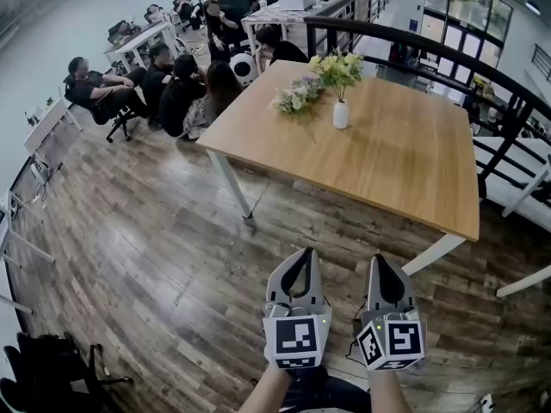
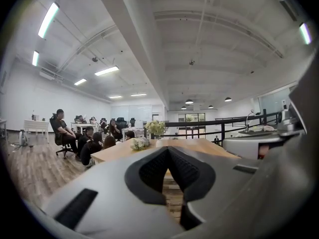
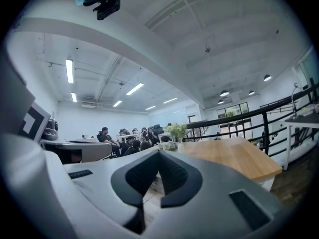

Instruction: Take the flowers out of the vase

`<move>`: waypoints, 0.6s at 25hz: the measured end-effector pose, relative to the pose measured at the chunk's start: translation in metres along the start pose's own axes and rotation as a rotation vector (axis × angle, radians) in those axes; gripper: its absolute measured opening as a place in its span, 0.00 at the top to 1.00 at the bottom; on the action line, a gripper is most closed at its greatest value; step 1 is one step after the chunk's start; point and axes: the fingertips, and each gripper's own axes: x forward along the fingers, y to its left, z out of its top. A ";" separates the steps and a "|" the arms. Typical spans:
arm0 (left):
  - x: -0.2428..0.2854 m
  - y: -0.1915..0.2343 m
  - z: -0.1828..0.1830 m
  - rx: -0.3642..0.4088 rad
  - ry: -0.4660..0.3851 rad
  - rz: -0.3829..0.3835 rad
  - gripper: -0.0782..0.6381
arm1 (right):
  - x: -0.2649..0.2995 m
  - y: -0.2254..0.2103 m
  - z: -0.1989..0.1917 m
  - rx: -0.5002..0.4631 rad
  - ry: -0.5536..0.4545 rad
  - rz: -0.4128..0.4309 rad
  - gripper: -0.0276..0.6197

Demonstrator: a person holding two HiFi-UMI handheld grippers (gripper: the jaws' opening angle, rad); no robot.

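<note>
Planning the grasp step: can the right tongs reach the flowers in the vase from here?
Probably not yet. The right tongs, shut, hang over the floor short of the table, and the flowers in the vase stand far across it. Nothing blocks the way; stepping closer should do.

Grey left claw (image 1: 302,255) and right claw (image 1: 380,261) — black pads (image 2: 152,171), black-and-white marker cubes (image 1: 296,341).

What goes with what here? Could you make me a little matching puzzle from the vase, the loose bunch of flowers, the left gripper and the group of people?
1 vase
2 loose bunch of flowers
3 left gripper
4 group of people

a above the floor, jaws together
b lying on the table
c gathered beyond the table
d upright on the table, holding flowers

Pairs: 1-d; 2-b; 3-a; 4-c
</note>
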 end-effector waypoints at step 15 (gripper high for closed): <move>0.105 0.062 0.020 -0.023 -0.017 -0.066 0.85 | 0.116 0.001 0.022 -0.026 -0.010 -0.059 0.96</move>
